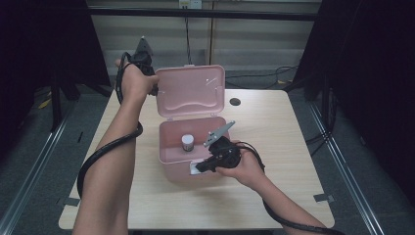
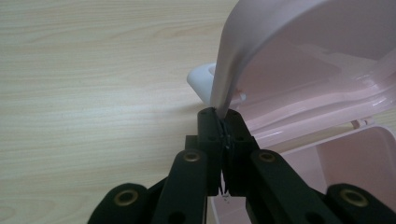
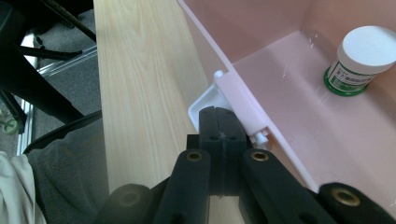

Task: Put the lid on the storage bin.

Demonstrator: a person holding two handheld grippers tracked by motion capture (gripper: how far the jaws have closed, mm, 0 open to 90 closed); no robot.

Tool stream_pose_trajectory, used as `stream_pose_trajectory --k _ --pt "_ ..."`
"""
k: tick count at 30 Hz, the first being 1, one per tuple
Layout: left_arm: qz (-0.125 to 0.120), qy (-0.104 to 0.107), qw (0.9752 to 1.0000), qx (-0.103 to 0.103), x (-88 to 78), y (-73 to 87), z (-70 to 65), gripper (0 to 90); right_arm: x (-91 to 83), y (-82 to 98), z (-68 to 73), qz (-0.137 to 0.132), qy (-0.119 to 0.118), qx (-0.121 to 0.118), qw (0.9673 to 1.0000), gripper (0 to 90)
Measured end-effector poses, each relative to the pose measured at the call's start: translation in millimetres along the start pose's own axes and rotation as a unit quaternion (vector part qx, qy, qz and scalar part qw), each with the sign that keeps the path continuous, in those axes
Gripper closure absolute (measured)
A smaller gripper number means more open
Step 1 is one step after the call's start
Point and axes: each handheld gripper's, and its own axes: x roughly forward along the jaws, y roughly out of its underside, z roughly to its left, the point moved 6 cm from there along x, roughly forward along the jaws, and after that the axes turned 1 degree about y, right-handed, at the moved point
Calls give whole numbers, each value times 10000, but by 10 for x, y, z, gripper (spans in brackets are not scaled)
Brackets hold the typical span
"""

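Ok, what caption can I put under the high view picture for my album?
Left gripper holds the pink box's lid up while the right gripper pinches its white front latch; a little jar sits inside.

Glossy pink plastic on pale matt wood grain

A smooth, shiny plastic box (image 1: 191,156) and lid (image 1: 191,90) are set on a wood-look table (image 1: 274,147) of matt finish. A small jar (image 3: 363,60) is capped in dull white plastic, its label printed paper. The black grippers (image 2: 224,122) are seen as matt plastic, with brass-coloured metal rivets.
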Motion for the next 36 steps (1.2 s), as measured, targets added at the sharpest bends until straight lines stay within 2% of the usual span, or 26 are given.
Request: stream_pose_trajectory --k 7,13,24,36 --pt "-5 14 10000 30 -32 22 0 878 6 -7 -13 -37 -40 35 10000 900" --pt "7 37 10000 17 -51 36 8 878 7 -14 -21 9 39 79 10000 900" --pt "8 81 9999 71 -97 79 9 875 27 -34 -40 -54 -5 188 9998 900" --pt "-25 152 9998 86 -146 148 5 870 41 -60 -48 -42 74 304 9995 900"
